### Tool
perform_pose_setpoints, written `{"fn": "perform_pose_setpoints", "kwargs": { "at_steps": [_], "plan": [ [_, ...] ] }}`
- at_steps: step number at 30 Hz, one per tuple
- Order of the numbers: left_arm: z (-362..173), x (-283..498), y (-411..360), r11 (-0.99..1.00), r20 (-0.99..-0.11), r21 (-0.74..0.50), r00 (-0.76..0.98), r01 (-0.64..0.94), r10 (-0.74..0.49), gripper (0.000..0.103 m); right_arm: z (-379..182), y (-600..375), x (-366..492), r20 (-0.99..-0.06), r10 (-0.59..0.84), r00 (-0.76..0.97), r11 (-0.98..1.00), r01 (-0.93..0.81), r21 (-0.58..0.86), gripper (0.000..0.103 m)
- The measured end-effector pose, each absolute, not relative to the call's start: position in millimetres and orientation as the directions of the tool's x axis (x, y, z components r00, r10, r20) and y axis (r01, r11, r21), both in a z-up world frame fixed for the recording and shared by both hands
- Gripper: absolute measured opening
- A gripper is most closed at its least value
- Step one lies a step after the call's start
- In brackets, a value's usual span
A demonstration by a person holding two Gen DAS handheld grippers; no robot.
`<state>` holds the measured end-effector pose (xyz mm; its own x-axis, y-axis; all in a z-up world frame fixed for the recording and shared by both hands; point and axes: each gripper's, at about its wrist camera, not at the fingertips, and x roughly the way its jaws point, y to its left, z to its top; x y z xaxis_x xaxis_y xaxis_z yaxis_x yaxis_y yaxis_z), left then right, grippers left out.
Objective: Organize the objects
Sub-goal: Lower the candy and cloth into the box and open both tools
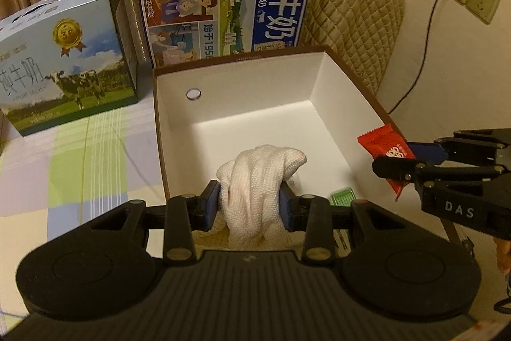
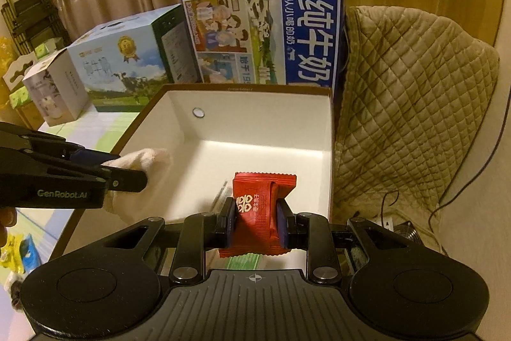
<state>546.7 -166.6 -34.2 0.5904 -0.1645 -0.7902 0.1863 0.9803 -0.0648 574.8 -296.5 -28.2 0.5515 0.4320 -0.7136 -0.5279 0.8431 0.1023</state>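
An open box (image 1: 335,91) with white inside and brown rim stands on the table; it also shows in the right wrist view (image 2: 255,123). My left gripper (image 1: 249,203) is shut on a white knitted glove (image 1: 258,181), held over the box's near edge; the glove also shows in the right wrist view (image 2: 143,162). My right gripper (image 2: 255,221) is shut on a red snack packet (image 2: 262,206), held above the box's near right part. The packet (image 1: 386,149) shows at the box's right rim in the left wrist view. A green packet (image 1: 343,196) lies inside the box.
Behind the box stand a blue milk carton case (image 1: 230,5) and a green-and-blue milk case (image 1: 64,63). A checked cloth (image 1: 80,149) covers the table. A quilted chair (image 2: 415,104) is to the right. A small white box (image 2: 54,88) is far left.
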Motion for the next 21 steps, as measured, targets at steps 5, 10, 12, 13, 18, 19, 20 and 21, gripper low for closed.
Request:
{"fn": "perform_pose_setpoints", "kwargs": {
  "at_steps": [5, 10, 12, 13, 18, 19, 20, 21],
  "plan": [
    [-41.3, 569.6, -167.6, 0.982, -0.788, -0.062, 0.595, 0.18, -0.159, 0.036, -31.8, -293.1, 592.0, -0.712, 0.438, 0.549, 0.843, -0.526, 0.112, 0.023],
    [-48.0, 583.8, -168.3, 0.982, -0.782, -0.065, 0.602, 0.178, -0.16, 0.047, -39.5, -291.0, 601.4, -0.718, 0.433, 0.545, 0.848, -0.516, 0.12, 0.023],
    [-50.2, 586.2, -168.6, 0.981, -0.782, -0.063, 0.602, 0.184, -0.163, 0.048, -42.1, -291.4, 604.4, -0.721, 0.429, 0.545, 0.852, -0.51, 0.121, 0.023],
    [-51.3, 587.5, -168.5, 0.981, -0.784, -0.065, 0.598, 0.185, -0.165, 0.05, -43.0, -291.3, 605.3, -0.722, 0.427, 0.544, 0.852, -0.51, 0.12, 0.023],
    [-55.5, 589.0, -167.5, 0.981, -0.79, -0.068, 0.591, 0.18, -0.163, 0.057, -44.7, -287.7, 609.2, -0.726, 0.414, 0.549, 0.855, -0.508, 0.104, 0.023],
    [-56.0, 588.9, -167.1, 0.982, -0.791, -0.068, 0.589, 0.178, -0.162, 0.058, -44.7, -286.9, 610.1, -0.727, 0.406, 0.554, 0.859, -0.502, 0.097, 0.024],
    [-56.3, 588.7, -166.8, 0.982, -0.792, -0.067, 0.589, 0.178, -0.161, 0.058, -44.2, -286.7, 610.8, -0.722, 0.405, 0.561, 0.86, -0.501, 0.094, 0.024],
    [-56.1, 588.4, -166.4, 0.981, -0.792, -0.067, 0.589, 0.18, -0.162, 0.058, -43.6, -286.8, 611.4, -0.718, 0.408, 0.564, 0.86, -0.501, 0.095, 0.025]
  ]
}}
